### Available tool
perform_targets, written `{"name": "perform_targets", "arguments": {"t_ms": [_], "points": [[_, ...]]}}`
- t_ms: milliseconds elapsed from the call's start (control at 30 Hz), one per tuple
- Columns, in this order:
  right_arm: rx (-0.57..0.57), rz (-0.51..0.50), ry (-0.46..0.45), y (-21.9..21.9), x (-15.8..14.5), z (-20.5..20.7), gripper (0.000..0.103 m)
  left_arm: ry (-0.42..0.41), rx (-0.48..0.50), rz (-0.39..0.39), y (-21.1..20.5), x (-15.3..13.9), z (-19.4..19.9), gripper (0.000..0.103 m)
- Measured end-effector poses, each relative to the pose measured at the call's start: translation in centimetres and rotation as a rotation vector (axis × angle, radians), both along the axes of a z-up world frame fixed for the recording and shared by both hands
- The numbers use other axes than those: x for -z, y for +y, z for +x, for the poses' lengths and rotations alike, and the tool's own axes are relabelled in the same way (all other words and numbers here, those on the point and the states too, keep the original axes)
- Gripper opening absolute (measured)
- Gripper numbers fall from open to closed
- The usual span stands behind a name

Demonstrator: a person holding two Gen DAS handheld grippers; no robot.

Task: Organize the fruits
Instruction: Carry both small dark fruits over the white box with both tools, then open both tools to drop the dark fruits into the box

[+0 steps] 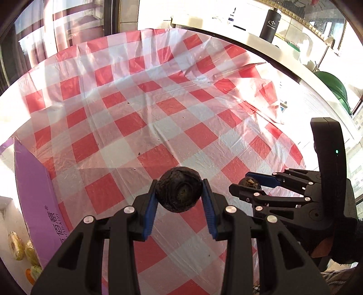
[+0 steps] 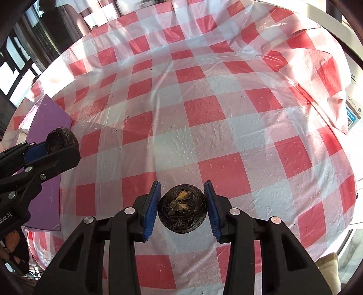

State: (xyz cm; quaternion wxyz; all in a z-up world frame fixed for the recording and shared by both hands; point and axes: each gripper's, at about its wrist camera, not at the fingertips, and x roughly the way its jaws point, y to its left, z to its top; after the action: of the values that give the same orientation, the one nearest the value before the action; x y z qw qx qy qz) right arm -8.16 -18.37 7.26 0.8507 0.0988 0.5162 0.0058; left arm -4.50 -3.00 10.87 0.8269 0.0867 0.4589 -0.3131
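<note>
My left gripper (image 1: 179, 191) is shut on a dark, wrinkled round fruit (image 1: 178, 192) and holds it above the red-and-white checked tablecloth (image 1: 140, 109). My right gripper (image 2: 182, 207) is shut on a second dark round fruit (image 2: 182, 208) with pale spots on top. In the left wrist view the right gripper (image 1: 246, 181) comes in from the right with its fruit (image 1: 250, 183) partly hidden by the fingers. In the right wrist view the left gripper (image 2: 61, 145) shows at the left with its fruit (image 2: 60, 139).
A purple box (image 1: 36, 195) lies at the table's left edge; it also shows in the right wrist view (image 2: 45, 163). Yellow-green fruits (image 1: 17, 246) lie lower left beyond the box. A black bottle (image 1: 271, 21) and green bowls (image 1: 335, 88) stand on a counter behind.
</note>
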Motion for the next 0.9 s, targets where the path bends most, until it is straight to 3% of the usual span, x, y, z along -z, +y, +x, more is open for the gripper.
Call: {"name": "perform_targets", "arguments": {"t_ms": [233, 533, 767, 900], "points": [[-0.137, -0.01, -0.065, 6.8, -2.6, 1.0, 0.039, -0.059, -0.1, -0.075, 6.2, -3.4, 0.0, 0.037], [-0.239, 0.018, -0.154, 13.2, -6.0, 0.7, 0.039, -0.122, -0.239, -0.122, 15.3, -5.3, -0.6, 0.037], [-0.392, 0.003, -0.209, 19.8, -8.0, 0.5, 0.039, -0.187, -0.371, -0.082, 21.7, -5.5, -1.0, 0.037], [-0.516, -0.034, -0.217, 24.1, -8.1, 0.4, 0.039, -0.15, -0.476, -0.067, 25.6, -4.5, -0.4, 0.037]]}}
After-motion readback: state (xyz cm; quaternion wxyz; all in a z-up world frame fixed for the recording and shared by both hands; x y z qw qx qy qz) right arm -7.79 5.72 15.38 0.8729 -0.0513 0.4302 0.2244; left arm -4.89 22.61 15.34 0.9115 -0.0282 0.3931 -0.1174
